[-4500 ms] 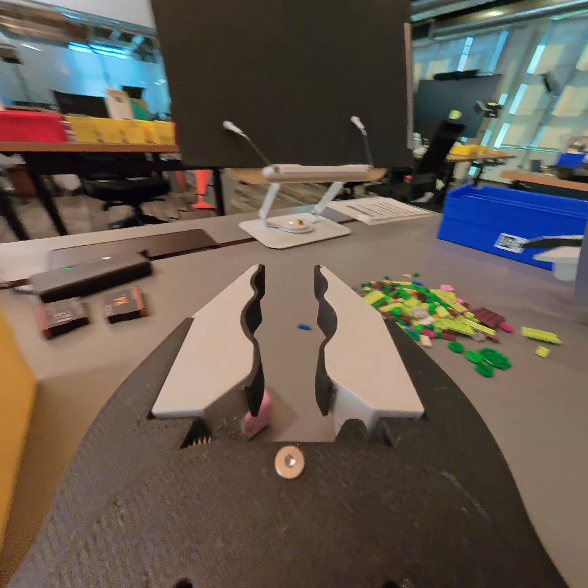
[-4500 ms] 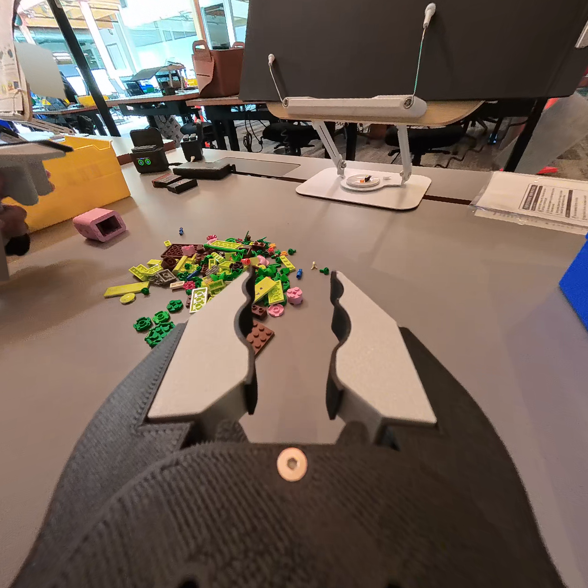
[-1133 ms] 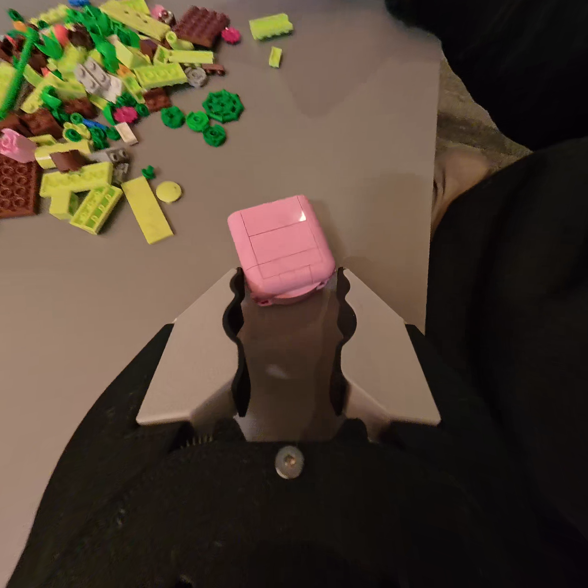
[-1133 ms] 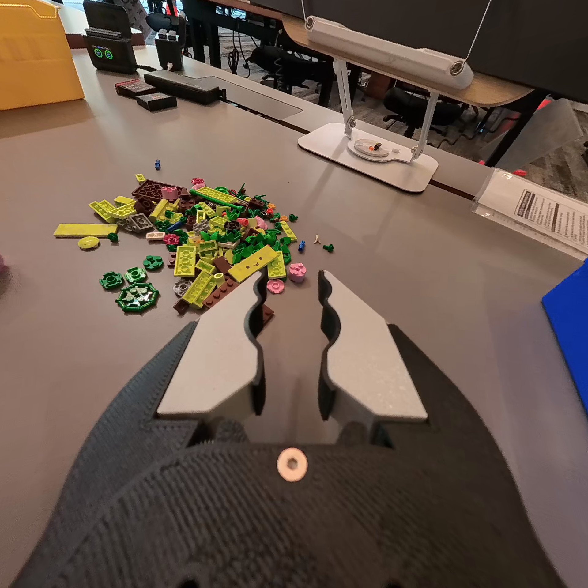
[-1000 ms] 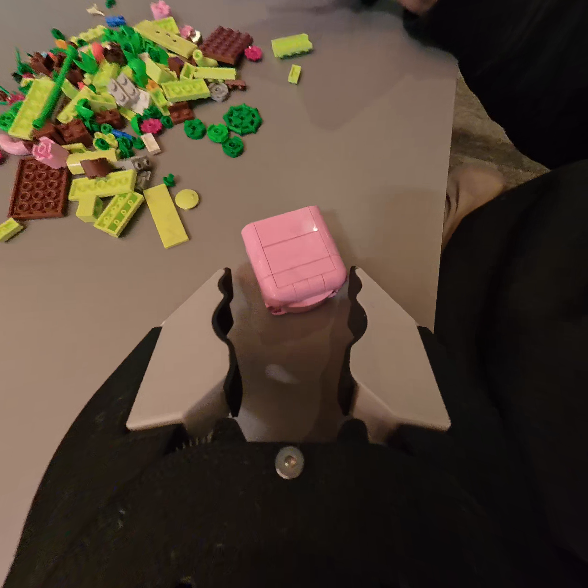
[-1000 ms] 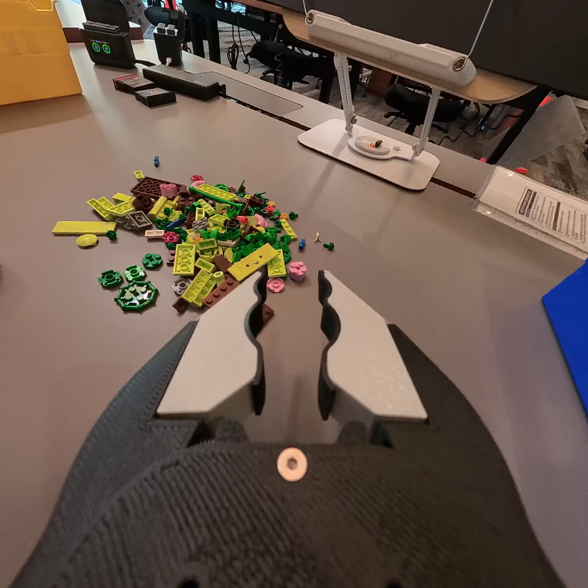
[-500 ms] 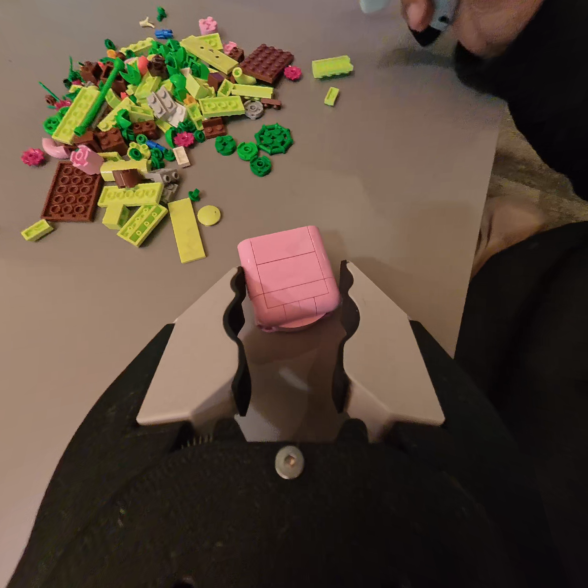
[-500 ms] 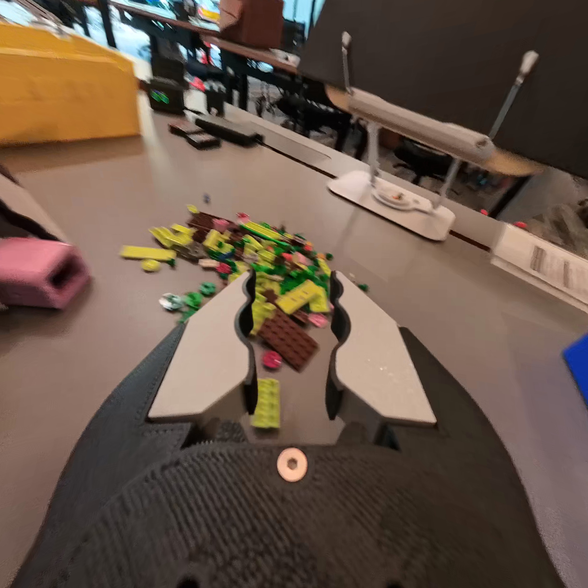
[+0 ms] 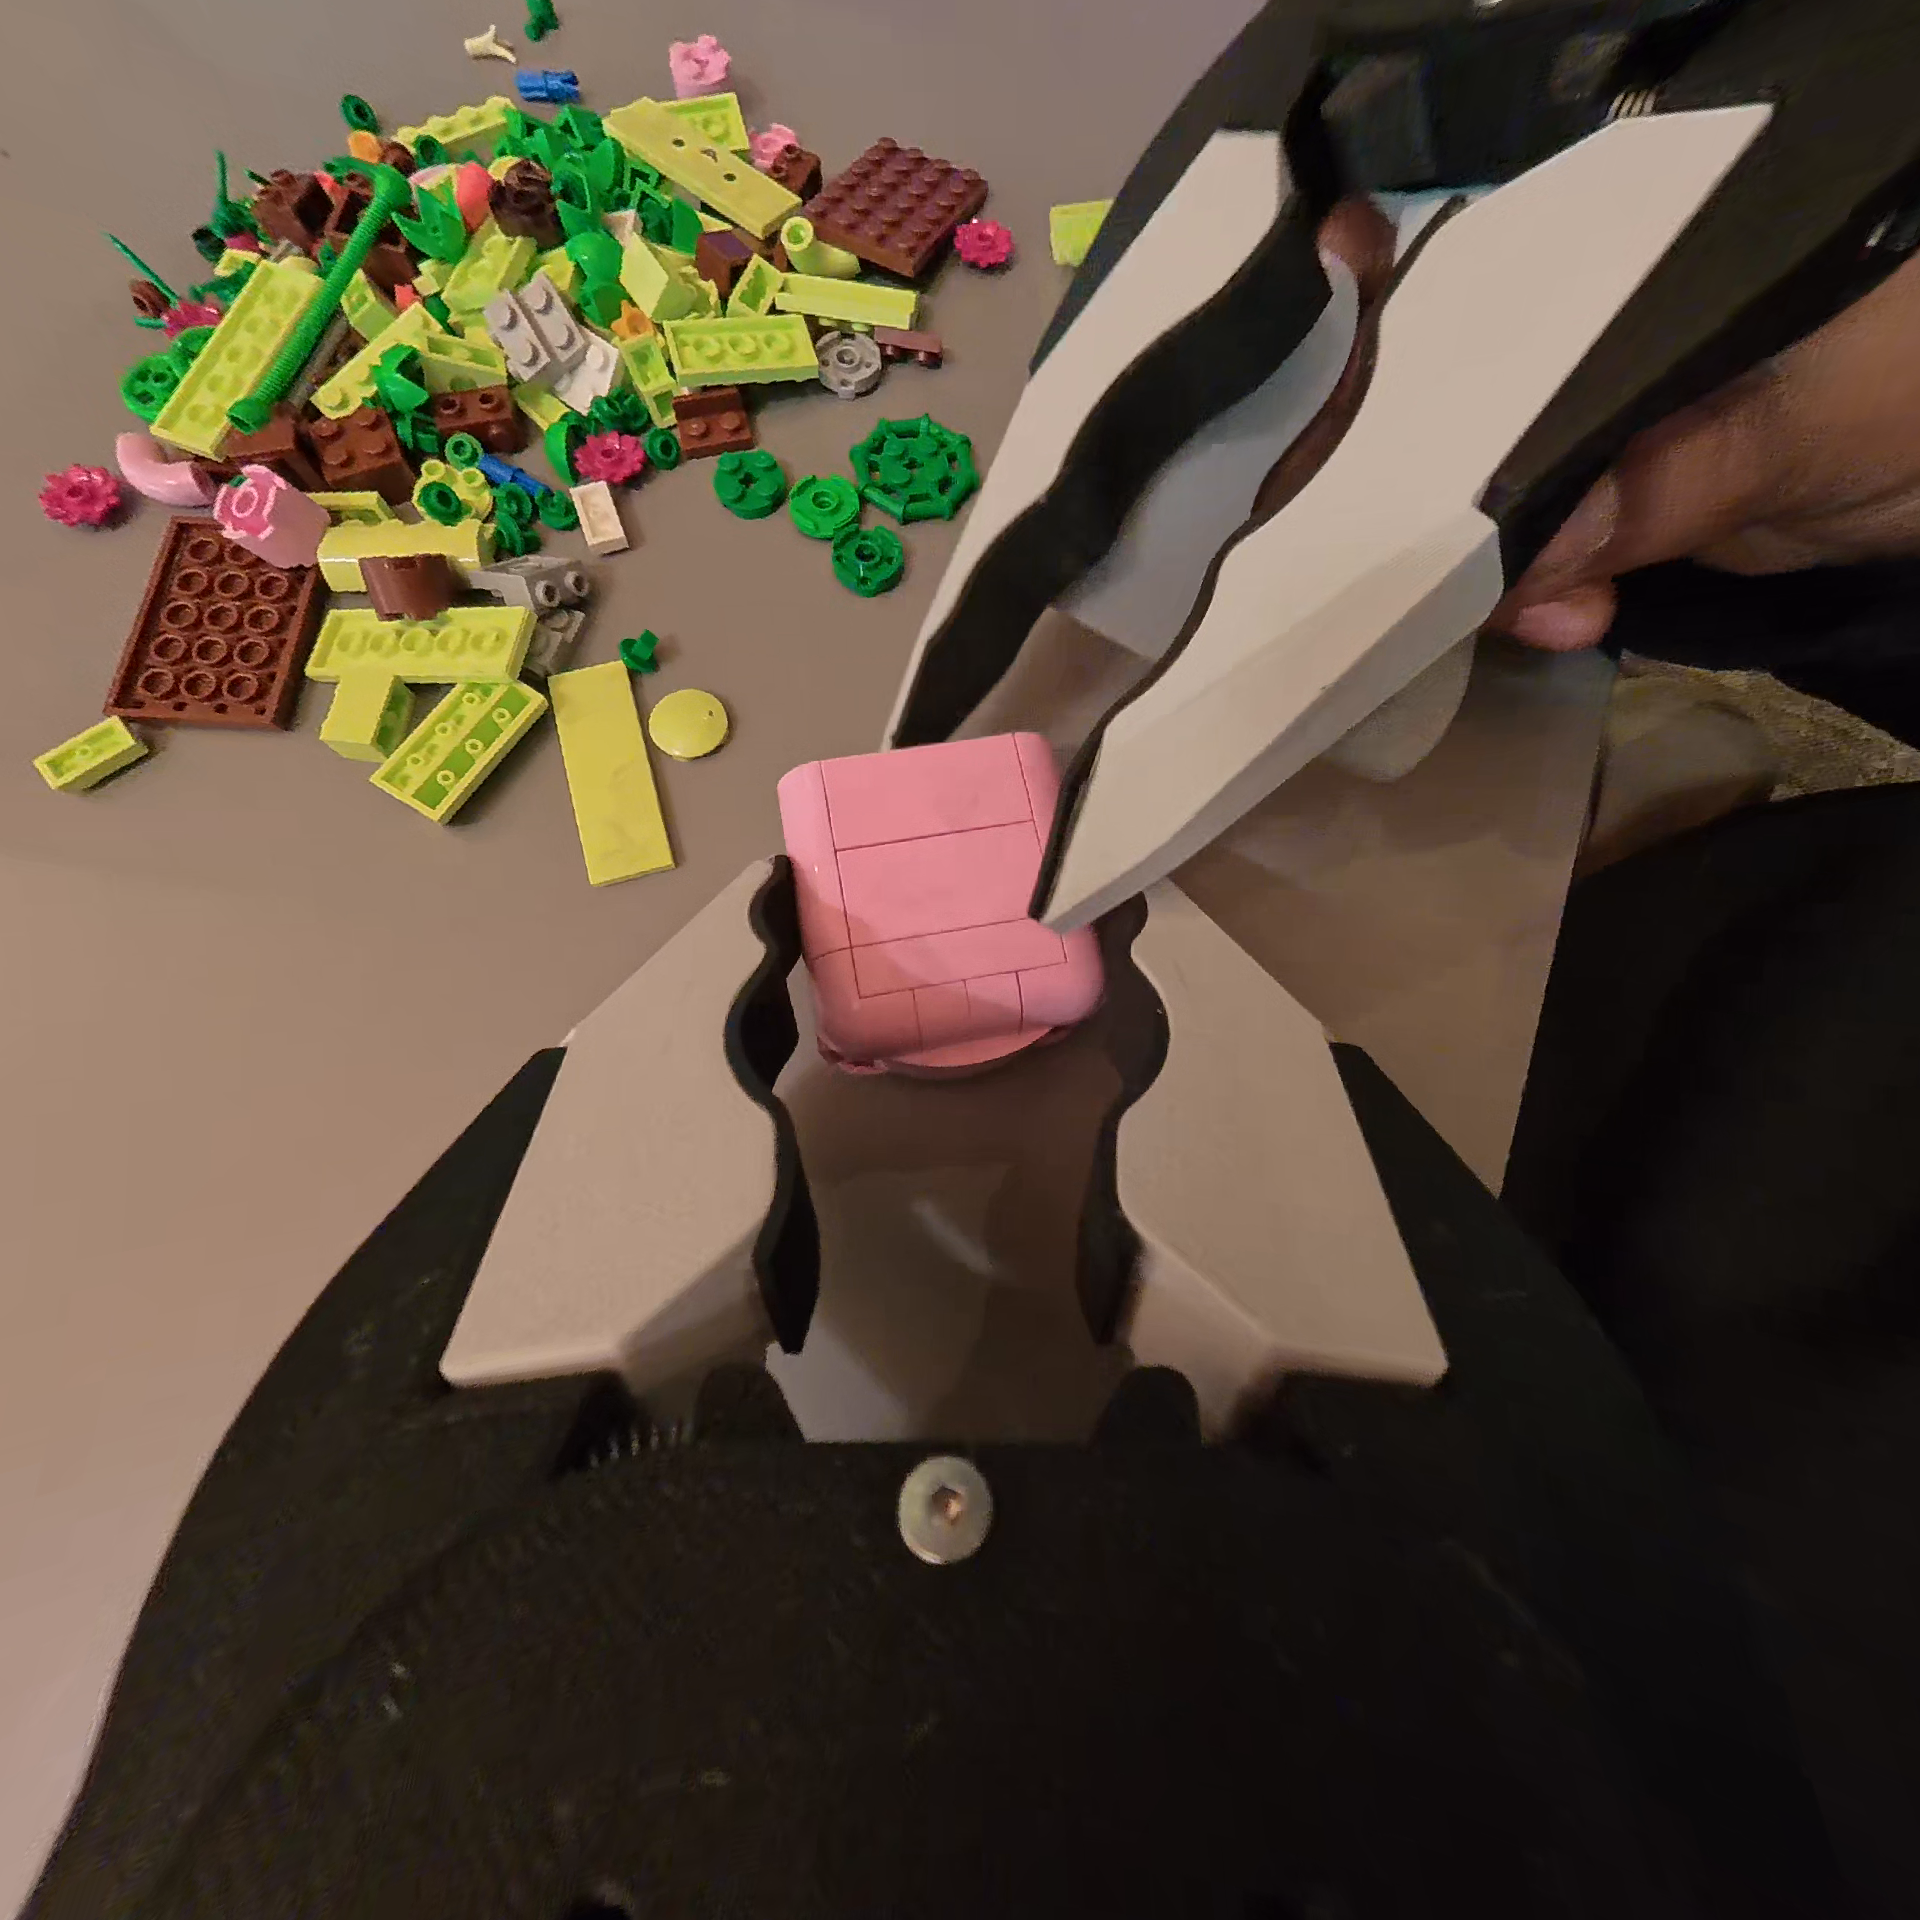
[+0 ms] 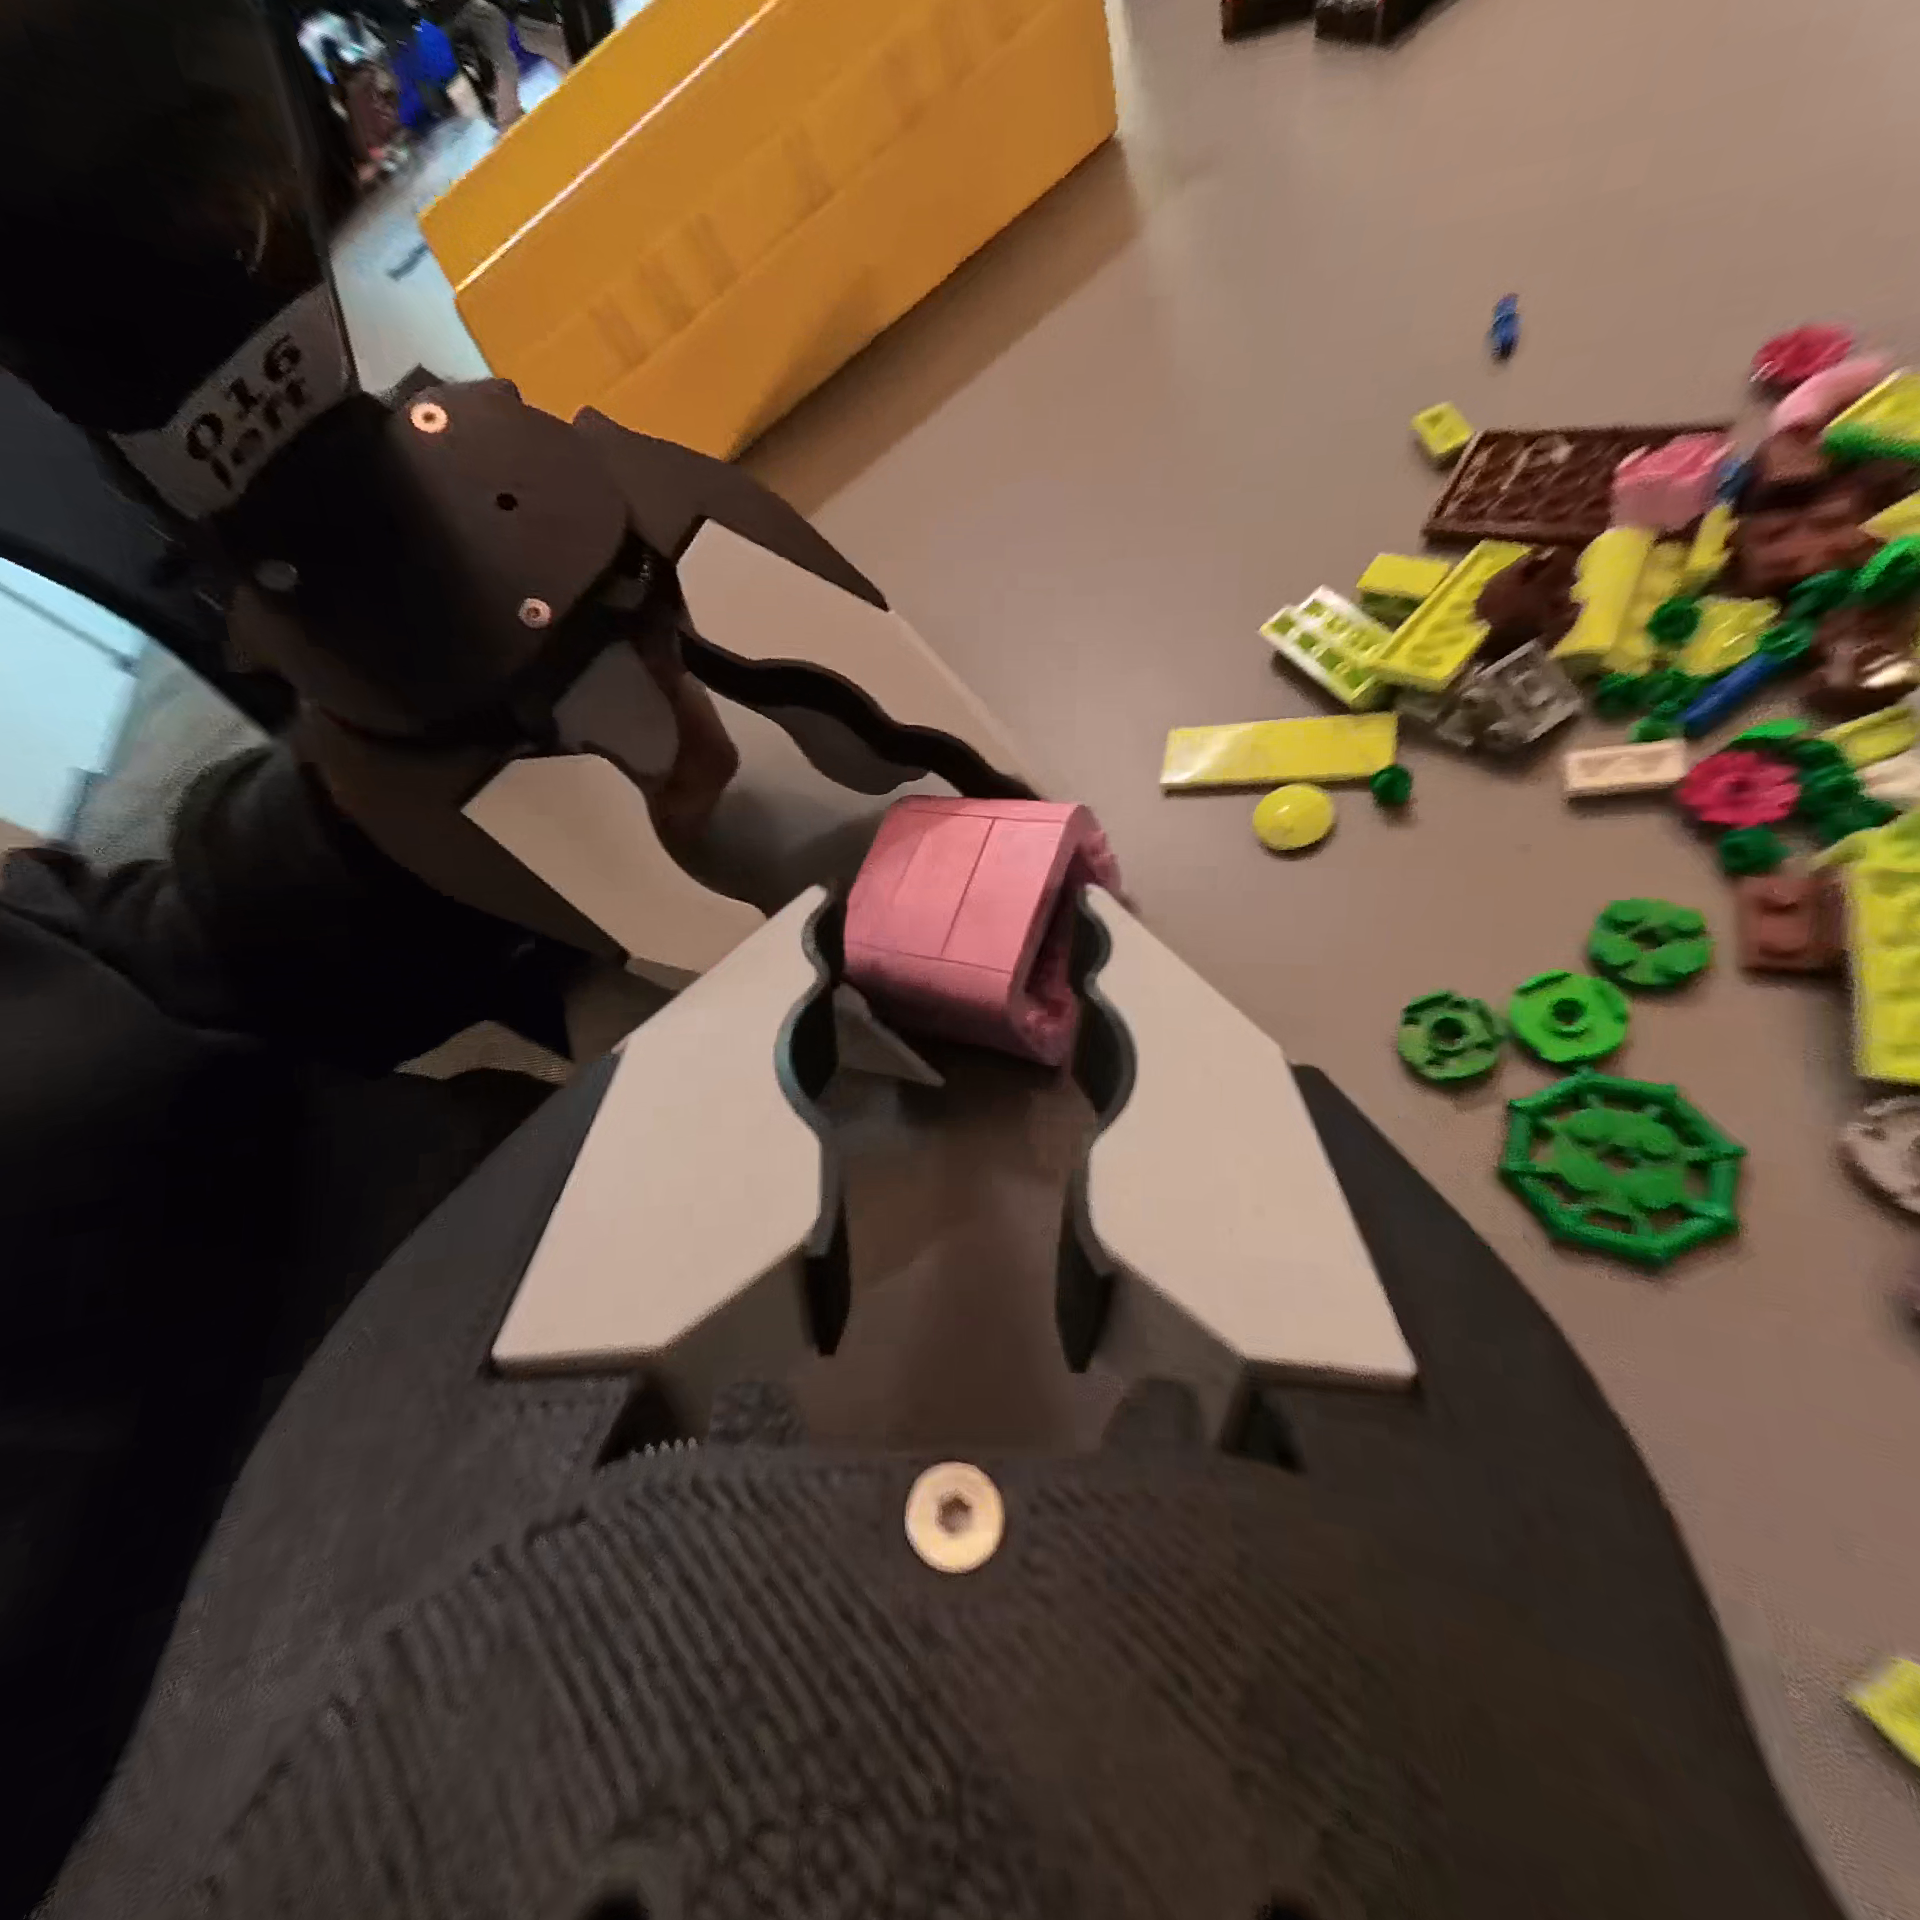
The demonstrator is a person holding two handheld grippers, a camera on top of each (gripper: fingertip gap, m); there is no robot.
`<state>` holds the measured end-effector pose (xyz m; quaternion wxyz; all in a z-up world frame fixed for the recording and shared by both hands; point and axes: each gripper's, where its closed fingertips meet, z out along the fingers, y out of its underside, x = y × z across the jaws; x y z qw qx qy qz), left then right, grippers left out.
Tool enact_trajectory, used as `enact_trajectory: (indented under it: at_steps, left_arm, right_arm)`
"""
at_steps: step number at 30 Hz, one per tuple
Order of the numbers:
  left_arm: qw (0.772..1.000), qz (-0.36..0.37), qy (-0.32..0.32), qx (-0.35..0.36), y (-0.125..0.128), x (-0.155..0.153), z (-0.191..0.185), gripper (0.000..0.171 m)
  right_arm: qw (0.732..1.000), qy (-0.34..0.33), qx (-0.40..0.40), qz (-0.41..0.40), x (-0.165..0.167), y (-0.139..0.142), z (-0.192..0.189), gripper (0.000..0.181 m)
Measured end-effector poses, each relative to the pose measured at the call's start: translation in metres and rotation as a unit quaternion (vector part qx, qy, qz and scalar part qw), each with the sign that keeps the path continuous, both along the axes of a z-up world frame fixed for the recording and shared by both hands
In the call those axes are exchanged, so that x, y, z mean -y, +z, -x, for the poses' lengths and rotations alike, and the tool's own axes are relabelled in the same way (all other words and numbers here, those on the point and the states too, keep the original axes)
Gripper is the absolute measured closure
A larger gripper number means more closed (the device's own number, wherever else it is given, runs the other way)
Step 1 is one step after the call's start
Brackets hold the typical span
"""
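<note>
Stretching across both views is a grey worktop (image 9: 260, 1039), w/ a yellow bin (image 10: 790, 197) at its far side. Heap of small building bricks (image 9: 499, 343), mostly lime, green & brown, lies spread on the worktop, well clear of the bin. Left tool (image 9: 940, 914) is clamped on a pink block (image 9: 935, 883), holding it near the worktop's front edge, just beside the heap. Right tool (image 10: 961, 925) comes in from the other side, its tips set around the same block; can't tell if it's squeezing or only touching. A person's hand (image 9: 1704, 499) grips the right tool's body.
</note>
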<state>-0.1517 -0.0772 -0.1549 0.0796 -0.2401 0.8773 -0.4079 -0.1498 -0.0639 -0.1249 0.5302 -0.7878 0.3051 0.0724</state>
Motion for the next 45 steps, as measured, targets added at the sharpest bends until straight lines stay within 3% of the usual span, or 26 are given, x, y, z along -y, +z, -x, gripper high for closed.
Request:
enact_trajectory:
  at_steps: [4, 11, 15, 24, 28, 32, 35, 36, 40, 45]
  left_arm:
    - [1.0, 0.002, 0.003, -0.004, 0.0, 0.0, -0.001, 0.112]
    - [1.0, 0.005, 0.018, -0.011, 0.0, 0.002, -0.003, 0.113]
    - [1.0, -0.004, 0.019, 0.002, -0.001, 0.003, -0.003, 0.113]
    - [0.999, -0.024, 0.038, 0.028, 0.001, 0.007, -0.007, 0.113]
    - [0.998, -0.053, 0.027, 0.032, -0.009, 0.009, -0.007, 0.113]
    - [0.999, -0.044, 0.026, 0.017, -0.009, 0.007, -0.006, 0.113]
    - [0.999, -0.044, 0.021, 0.017, -0.009, 0.007, -0.006, 0.113]
    - [0.999, -0.044, 0.02, 0.017, -0.009, 0.007, -0.007, 0.112]
    - [0.998, -0.05, 0.015, 0.029, -0.009, 0.008, -0.006, 0.113]
    - [0.998, -0.055, -0.003, 0.042, -0.008, 0.01, -0.001, 0.113]
  right_arm:
    - [0.999, -0.003, -0.029, -0.025, 0.001, 0.002, -0.001, 0.146]
    - [0.998, -0.031, 0.039, 0.036, 0.004, -0.004, -0.008, 0.161]
    - [0.998, -0.023, -0.051, -0.017, 0.008, -0.004, -0.012, 0.171]
    - [0.996, -0.034, -0.055, -0.06, 0.013, 0.006, -0.016, 0.179]
    - [0.981, 0.026, -0.062, -0.184, -0.001, 0.045, 0.004, 0.181]
    - [0.994, -0.056, 0.064, -0.066, 0.029, 0.039, -0.024, 0.181]
    - [0.992, -0.066, 0.087, -0.061, 0.042, 0.044, -0.024, 0.181]
    - [0.992, -0.063, 0.086, -0.067, 0.042, 0.043, -0.023, 0.181]
    - [0.996, -0.049, 0.052, -0.05, 0.029, 0.022, -0.017, 0.152]
    - [0.999, -0.026, 0.013, -0.046, 0.02, 0.015, -0.009, 0.155]
